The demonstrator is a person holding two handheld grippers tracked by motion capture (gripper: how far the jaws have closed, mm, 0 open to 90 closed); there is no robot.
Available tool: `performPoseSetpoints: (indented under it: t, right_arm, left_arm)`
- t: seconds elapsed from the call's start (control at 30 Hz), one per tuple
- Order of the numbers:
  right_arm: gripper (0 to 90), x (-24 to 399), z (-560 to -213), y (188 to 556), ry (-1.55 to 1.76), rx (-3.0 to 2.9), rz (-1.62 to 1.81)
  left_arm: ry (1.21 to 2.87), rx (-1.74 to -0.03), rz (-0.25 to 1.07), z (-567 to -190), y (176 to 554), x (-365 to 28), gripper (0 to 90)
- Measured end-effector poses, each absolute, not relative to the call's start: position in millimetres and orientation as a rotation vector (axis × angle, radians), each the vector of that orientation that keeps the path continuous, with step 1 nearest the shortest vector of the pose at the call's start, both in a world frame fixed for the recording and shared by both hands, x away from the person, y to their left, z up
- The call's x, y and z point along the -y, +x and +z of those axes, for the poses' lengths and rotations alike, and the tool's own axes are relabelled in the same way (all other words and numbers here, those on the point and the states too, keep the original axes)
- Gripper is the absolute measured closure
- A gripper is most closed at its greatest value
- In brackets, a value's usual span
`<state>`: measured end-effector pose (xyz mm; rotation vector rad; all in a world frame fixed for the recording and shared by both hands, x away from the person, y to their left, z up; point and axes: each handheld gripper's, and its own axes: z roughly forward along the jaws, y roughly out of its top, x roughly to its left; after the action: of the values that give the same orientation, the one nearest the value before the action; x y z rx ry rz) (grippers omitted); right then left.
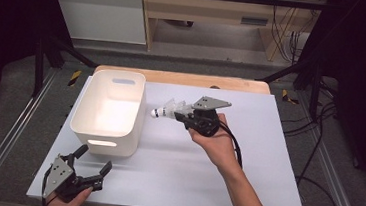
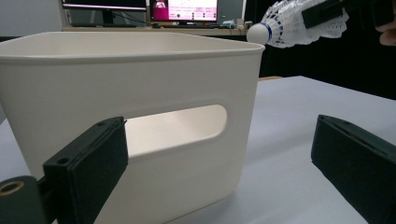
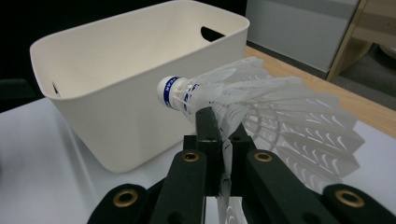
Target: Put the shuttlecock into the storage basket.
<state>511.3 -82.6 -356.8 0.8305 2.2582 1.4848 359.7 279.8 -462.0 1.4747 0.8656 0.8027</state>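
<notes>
A white worktop [image 1: 243, 188] carries a white bin [image 1: 109, 111], its inside bare in the high view. The right hand-held gripper [image 1: 182, 114], clenched on a shuttlecock's [image 1: 167, 110] feathers, holds it aloft just beside the bin's rim. The left hand-held gripper [image 1: 93, 159] rests released near the bin's front wall.

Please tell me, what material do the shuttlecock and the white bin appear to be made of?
The shuttlecock in the right gripper seems to have a white plastic skirt: its vanes look translucent and moulded. Its round head is white with a blue band; cork or foam, I cannot tell. The bin looks like matte moulded plastic, with smooth seamless walls, rounded corners and cut-out handles.
</notes>
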Motion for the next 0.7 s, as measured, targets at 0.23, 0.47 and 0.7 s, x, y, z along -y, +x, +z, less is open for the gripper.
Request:
performPoseSetpoints:
  t: [0.23, 0.47, 0.7]
  right_arm:
    - [88.7, 63, -331, 519, 0.773, -2.268, 1.481]
    - [88.7, 42, -306, 535, 0.741, -2.257, 1.512]
    - [88.8, 13, -289, 547, 0.695, -2.291, 1.497]
  left_arm:
    - [1.475, -0.868, 0.801, -462, 360, -279, 3.9]
    - [1.474, -0.866, 0.807, -462, 358, -280, 3.9]
    - [1.466, -0.889, 0.813, -462, 359, -283, 3.9]
